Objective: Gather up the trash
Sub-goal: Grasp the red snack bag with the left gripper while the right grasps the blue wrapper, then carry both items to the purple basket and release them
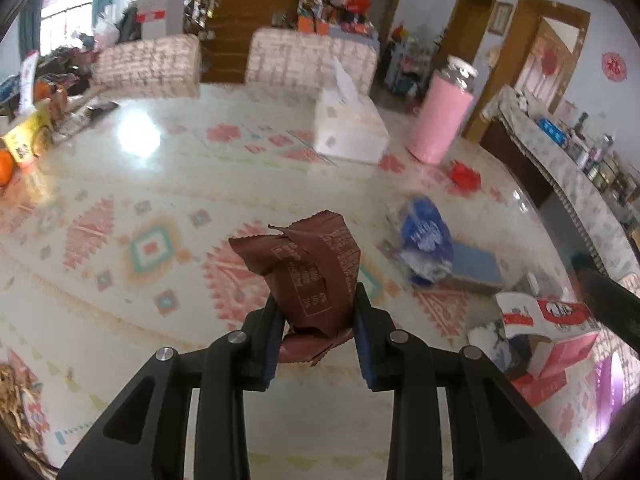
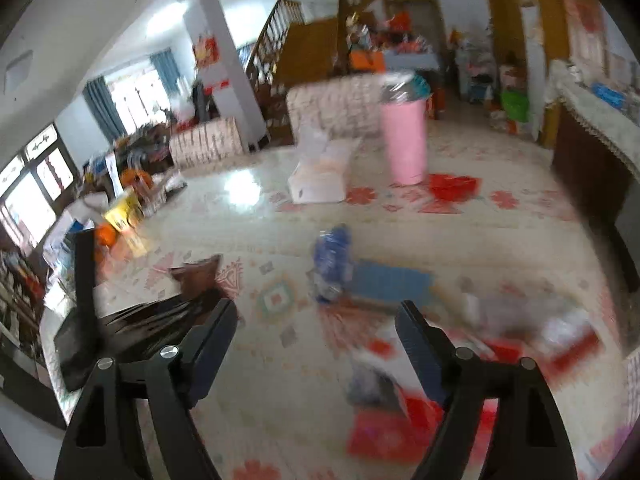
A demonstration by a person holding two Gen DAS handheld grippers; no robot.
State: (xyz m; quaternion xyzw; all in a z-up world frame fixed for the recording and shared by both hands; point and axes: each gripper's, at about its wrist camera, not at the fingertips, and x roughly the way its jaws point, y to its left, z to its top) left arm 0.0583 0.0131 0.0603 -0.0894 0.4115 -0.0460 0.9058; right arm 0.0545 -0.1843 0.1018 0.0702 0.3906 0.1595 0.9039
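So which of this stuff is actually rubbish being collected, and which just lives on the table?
Trash job:
left gripper holding brown wrapper
blue crumpled packet
right gripper, open

Lying about:
pink tumbler
tissue box
oranges

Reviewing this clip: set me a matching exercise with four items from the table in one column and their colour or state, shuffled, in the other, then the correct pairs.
Items
1. wrapper
2. tall tumbler
3. tissue box
4. crumpled bag

Descriptions
A. pink, standing upright
B. blue, lying on the tablecloth
C. brown, clamped in the left gripper
D. white, with a tissue sticking up

Pairs: 1-C, 2-A, 3-D, 4-B
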